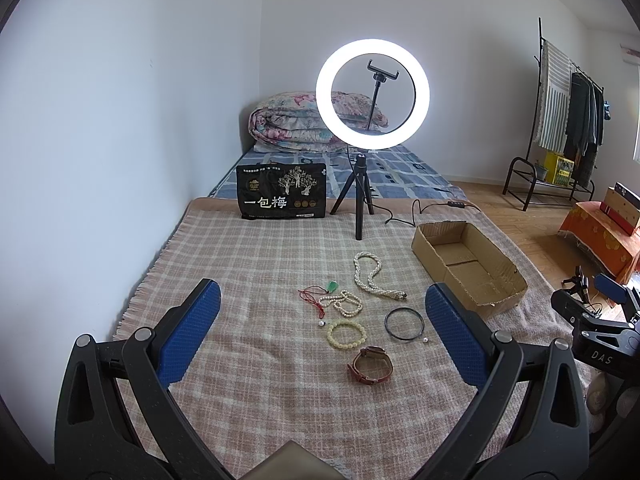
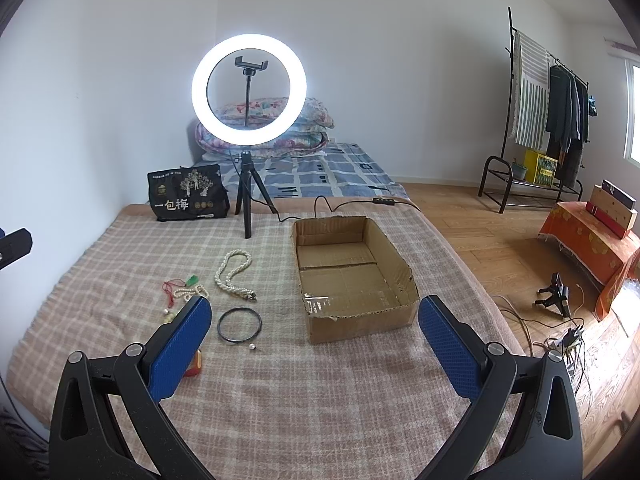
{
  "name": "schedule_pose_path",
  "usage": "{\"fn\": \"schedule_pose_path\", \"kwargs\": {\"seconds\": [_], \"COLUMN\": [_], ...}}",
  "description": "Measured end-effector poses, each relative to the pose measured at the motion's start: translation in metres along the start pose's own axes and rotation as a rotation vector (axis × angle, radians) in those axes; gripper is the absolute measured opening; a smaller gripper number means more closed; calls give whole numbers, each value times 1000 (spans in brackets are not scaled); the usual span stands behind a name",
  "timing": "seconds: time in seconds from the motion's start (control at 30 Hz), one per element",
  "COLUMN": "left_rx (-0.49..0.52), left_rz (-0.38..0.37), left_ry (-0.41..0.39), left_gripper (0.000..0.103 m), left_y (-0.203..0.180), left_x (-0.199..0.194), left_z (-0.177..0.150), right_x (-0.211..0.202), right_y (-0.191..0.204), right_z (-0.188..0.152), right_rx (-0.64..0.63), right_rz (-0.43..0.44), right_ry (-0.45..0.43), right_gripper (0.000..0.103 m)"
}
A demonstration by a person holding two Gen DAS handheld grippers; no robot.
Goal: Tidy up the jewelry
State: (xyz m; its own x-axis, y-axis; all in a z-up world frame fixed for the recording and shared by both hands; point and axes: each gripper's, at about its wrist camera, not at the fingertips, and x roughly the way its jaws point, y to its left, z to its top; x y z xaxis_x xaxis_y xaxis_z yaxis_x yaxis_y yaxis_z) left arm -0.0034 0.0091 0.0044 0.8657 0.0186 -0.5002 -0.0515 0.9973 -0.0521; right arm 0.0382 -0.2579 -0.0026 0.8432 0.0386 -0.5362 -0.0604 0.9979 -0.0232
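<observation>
Jewelry lies on a plaid blanket (image 1: 260, 264): a thick pearl necklace (image 1: 370, 276), a thin pearl strand (image 1: 346, 304), a green pendant on red cord (image 1: 331, 287), a yellow bead bracelet (image 1: 346, 333), a black bangle (image 1: 404, 322), a brown-strap watch (image 1: 370, 365) and two loose pearls. An empty cardboard box (image 2: 352, 276) stands to the right. My left gripper (image 1: 322, 332) is open above the jewelry. My right gripper (image 2: 314, 344) is open and empty before the box; its left finger hides the bracelet and watch.
A lit ring light (image 1: 372, 94) on a tripod and a black printed bag (image 1: 282, 192) stand at the blanket's far edge, with a cable (image 2: 340, 202) behind the box. Wooden floor (image 2: 500, 240) with cables, a clothes rack (image 2: 548, 120) and an orange-covered stand lie right.
</observation>
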Motion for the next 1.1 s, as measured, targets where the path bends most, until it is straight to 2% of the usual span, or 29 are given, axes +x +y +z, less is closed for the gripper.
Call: {"fn": "schedule_pose_path", "kwargs": {"seconds": [0.3, 0.67, 0.87, 1.1], "left_rx": [0, 3, 0, 22], "left_rz": [1, 12, 25, 16], "left_ry": [2, 13, 37, 101], "left_gripper": [103, 103, 103, 103], "left_y": [0, 3, 6, 22], "left_x": [0, -8, 5, 32], "left_z": [-1, 14, 12, 18], "right_x": [0, 5, 13, 28], "right_y": [1, 3, 4, 16], "right_z": [0, -4, -4, -8], "right_rx": [-1, -9, -12, -53], "right_rz": [0, 5, -2, 86], "right_ry": [1, 14, 43, 116], "right_gripper": [103, 103, 103, 103]}}
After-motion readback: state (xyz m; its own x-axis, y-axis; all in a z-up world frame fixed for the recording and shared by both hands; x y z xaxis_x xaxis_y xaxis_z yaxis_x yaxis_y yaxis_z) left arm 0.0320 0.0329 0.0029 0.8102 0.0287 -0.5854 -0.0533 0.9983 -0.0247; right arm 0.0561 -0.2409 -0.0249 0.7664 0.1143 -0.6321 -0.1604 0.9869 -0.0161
